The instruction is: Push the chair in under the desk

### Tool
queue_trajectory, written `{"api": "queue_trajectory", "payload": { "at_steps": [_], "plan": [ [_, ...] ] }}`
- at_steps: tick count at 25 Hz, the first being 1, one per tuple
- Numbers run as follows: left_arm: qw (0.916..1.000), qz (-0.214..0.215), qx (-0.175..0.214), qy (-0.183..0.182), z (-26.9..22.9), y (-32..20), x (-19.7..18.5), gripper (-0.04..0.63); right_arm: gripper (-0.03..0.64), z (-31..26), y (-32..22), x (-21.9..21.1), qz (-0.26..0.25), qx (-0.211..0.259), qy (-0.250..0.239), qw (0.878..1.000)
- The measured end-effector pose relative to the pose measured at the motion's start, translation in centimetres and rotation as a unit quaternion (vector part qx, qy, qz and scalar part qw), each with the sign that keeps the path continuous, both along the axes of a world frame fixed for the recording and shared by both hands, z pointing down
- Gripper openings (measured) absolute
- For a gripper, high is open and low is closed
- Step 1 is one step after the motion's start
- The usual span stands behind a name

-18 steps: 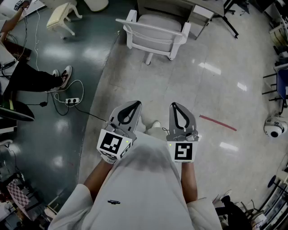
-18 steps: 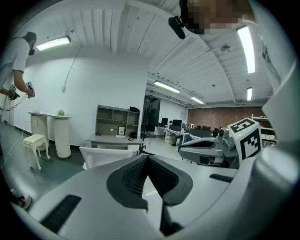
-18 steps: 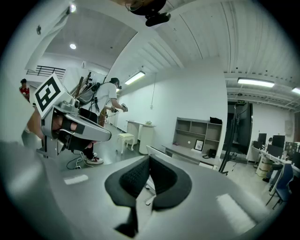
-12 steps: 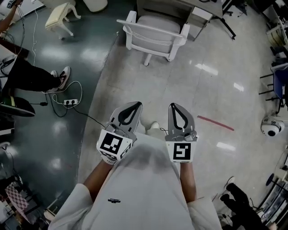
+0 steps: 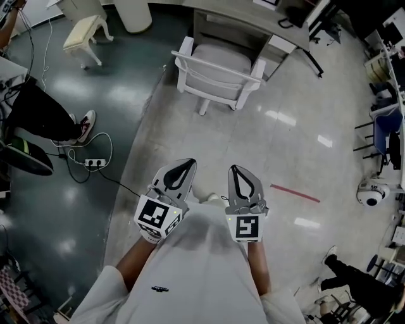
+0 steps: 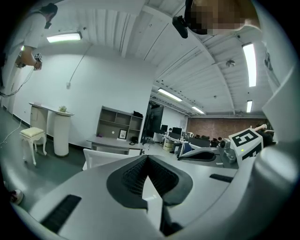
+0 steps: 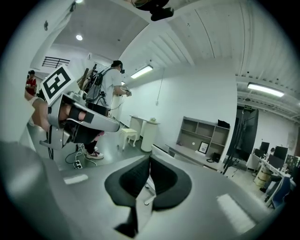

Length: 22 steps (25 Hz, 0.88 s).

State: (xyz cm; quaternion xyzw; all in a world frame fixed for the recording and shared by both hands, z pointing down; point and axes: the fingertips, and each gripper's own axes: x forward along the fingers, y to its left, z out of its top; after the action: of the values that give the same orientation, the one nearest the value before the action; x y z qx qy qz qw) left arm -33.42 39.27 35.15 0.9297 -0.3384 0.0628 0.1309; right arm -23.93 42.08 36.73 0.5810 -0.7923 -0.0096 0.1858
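White slatted chair [image 5: 218,76] stands on glossy floor [image 5: 278,152]

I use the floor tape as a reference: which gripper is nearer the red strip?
Right. The right gripper is just left of the red strip; the left gripper is farther left, beyond the right one.

The chair [image 5: 218,66] stands before the desk [image 5: 240,18], stool [image 5: 82,28] to its left.

White chair [image 5: 218,71], grey desk [image 5: 253,14], red floor stripe [image 5: 295,193], cream stool [image 5: 82,33], black-and-white marker cubes [image 5: 247,227]
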Motion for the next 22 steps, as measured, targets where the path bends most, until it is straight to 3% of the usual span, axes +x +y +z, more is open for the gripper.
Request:
{"api": "queue_trajectory", "payload": {
  "at_steps": [5, 10, 16, 22],
  "plan": [
    [1.0000, 0.005, -0.006, 0.004, 0.7, -2.8, -1.0, 0.008, 0.014, 0.0, -2.0, 0.4, 0.029, 0.005, 0.000, 1.000],
    [0.9998, 0.013, -0.018, 0.002, 1.4, -5.9, 0.8, 0.008, 0.015, 0.0, -5.2, 2.9, 0.031, 0.001, 0.014, 0.999],
    [0.9995, 0.007, -0.031, 0.007, 2.1, -12.2, 4.8, 0.008, 0.014, 1.0, -11.9, 7.2, 0.024, 0.003, 0.009, 1.000],
    [0.9992, -0.010, -0.036, -0.015, 1.6, -21.4, 12.7, 0.008, 0.014, 0.6, -22.0, 14.1, -0.007, -0.002, -0.013, 1.000]
  ]
}}
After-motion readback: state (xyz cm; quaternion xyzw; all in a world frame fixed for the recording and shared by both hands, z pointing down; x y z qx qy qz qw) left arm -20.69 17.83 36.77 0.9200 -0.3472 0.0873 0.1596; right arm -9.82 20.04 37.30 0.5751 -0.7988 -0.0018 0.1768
